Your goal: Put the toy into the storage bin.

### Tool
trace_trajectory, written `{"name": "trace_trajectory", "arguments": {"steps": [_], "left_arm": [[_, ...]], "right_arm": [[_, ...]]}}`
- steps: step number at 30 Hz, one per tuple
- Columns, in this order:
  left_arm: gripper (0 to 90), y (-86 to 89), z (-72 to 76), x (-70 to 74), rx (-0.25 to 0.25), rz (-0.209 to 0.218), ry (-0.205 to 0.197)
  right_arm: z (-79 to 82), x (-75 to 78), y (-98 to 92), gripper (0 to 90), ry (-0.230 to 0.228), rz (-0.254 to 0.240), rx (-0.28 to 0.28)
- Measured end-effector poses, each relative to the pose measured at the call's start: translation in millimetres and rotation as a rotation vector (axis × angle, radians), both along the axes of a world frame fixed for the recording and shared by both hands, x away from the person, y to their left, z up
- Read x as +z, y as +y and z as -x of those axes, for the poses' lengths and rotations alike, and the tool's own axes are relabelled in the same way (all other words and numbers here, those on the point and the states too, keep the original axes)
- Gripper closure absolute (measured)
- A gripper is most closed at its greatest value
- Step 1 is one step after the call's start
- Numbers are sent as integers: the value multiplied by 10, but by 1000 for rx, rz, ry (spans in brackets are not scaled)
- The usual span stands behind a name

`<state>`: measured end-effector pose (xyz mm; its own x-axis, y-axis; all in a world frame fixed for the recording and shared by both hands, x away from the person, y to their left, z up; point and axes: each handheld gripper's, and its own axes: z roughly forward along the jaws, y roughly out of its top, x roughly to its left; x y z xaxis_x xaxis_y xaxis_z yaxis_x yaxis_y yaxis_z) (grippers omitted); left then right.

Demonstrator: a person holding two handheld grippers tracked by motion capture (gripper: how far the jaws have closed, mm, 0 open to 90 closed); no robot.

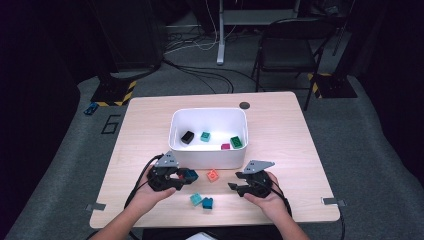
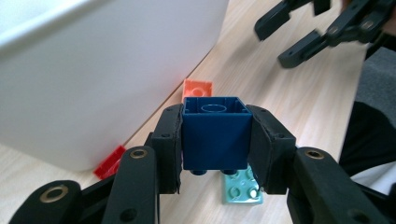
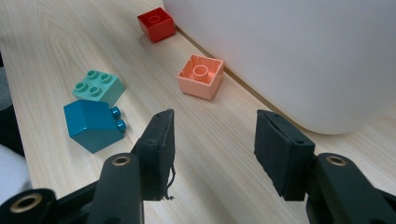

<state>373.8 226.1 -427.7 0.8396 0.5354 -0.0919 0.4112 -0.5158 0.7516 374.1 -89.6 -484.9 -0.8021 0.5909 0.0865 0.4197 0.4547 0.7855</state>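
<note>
My left gripper [image 1: 176,178] is shut on a dark blue brick [image 1: 189,175], held just above the table in front of the white bin [image 1: 209,159]. In the left gripper view the blue brick [image 2: 214,135] sits squeezed between both pads, hollow side up and studs down. My right gripper [image 1: 239,186] stands open at the bin's front right corner. In the right gripper view its jaws [image 3: 214,140] are apart over bare wood. A salmon brick [image 1: 213,175] lies between the two grippers.
A mint brick [image 1: 195,199] and a teal brick [image 1: 207,203] lie near the table's front edge. A red brick [image 3: 156,23] rests against the bin wall. The bin holds black [image 1: 187,136], teal [image 1: 205,136], green [image 1: 236,142] and magenta [image 1: 225,146] bricks.
</note>
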Motion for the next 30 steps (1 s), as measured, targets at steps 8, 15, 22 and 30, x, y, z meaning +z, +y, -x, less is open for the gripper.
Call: {"name": "trace_trajectory", "arguments": {"steps": [8, 15, 22, 30], "left_arm": [[587, 1, -57, 282, -22, 34, 8], [587, -18, -136, 501, -33, 37, -9], [587, -70, -363, 774, -45, 59, -42], [587, -182, -768, 947, -22, 96, -64]], "right_arm": [[9, -1, 10, 465, -1, 4, -6], [1, -7, -3, 453, 0, 9, -3], [-2, -9, -10, 453, 3, 6, -11], [-15, -22, -20, 454, 7, 9, -12]]}}
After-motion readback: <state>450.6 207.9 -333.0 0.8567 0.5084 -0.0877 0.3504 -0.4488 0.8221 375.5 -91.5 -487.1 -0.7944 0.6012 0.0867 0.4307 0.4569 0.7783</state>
